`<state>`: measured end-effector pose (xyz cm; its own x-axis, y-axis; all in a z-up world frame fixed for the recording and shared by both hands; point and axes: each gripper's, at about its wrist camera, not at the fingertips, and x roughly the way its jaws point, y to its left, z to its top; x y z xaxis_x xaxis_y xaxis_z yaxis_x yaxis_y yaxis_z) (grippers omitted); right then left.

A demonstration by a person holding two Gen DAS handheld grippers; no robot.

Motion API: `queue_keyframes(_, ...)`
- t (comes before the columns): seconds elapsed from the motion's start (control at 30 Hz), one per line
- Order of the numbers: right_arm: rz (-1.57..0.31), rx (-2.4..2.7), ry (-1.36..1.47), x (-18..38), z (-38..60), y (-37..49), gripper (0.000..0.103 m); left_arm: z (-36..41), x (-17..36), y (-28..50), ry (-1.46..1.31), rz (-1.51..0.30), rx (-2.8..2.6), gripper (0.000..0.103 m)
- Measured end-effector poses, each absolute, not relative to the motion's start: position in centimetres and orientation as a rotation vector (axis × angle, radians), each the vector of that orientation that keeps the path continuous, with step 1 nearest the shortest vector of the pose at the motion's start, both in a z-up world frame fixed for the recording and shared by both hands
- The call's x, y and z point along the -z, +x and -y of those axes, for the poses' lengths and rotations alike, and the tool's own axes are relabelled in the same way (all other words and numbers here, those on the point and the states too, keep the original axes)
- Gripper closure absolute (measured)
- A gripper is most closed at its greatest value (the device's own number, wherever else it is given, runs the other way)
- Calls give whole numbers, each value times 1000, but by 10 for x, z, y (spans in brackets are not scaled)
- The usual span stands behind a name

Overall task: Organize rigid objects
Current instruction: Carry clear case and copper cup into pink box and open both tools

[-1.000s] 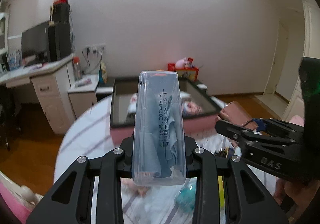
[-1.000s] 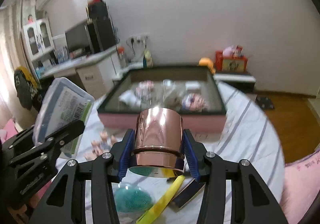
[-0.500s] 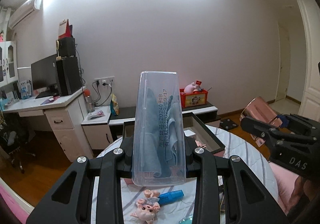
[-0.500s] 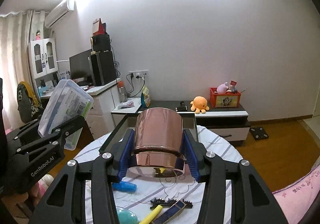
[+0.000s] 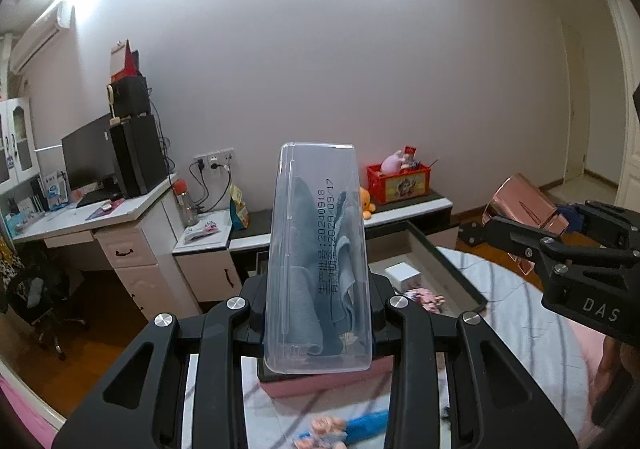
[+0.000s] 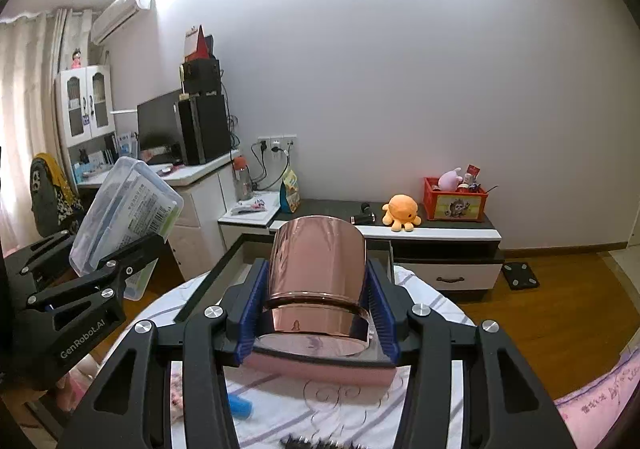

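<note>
Roughly midway, I'd say — the pink-walled tray (image 5: 460, 273) w/ dark rim holds a few bits, loose toys remain on the striped tablecloth (image 6: 432, 301). Left gripper (image 5: 318, 313) clamps a clear hard-plastic case (image 5: 318, 249) w/ grey cloth inside; right gripper (image 6: 316, 313) pinches a glossy copper cup (image 6: 316, 269) — both aloft, near the tray.

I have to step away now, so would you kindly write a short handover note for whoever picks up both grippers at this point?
Left gripper: shut on the clear plastic case, which has grey cloth inside; held upright in the air.
Right gripper: shut on the rose-gold cup, also held in the air.
The pink tray sits on the round table just ahead of both grippers; a white box and small toys already lie in it.
Done: both items picked up.
Left: probably set case and cup in the tray; a blue tube and toys remain on the table.
</note>
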<state>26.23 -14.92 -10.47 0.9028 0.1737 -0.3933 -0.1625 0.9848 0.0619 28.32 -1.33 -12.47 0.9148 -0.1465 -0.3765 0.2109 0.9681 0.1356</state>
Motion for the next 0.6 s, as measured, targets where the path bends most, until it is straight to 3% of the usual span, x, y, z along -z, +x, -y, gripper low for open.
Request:
queue_keyframes(0.27, -527, -172, -10, 134, 148, 330, 54, 11, 151, 356, 225, -481, 129, 71)
queue_keyframes(0.6, -748, -143, -34, 200, 156, 392, 54, 16, 226, 435, 290, -735, 133, 71)
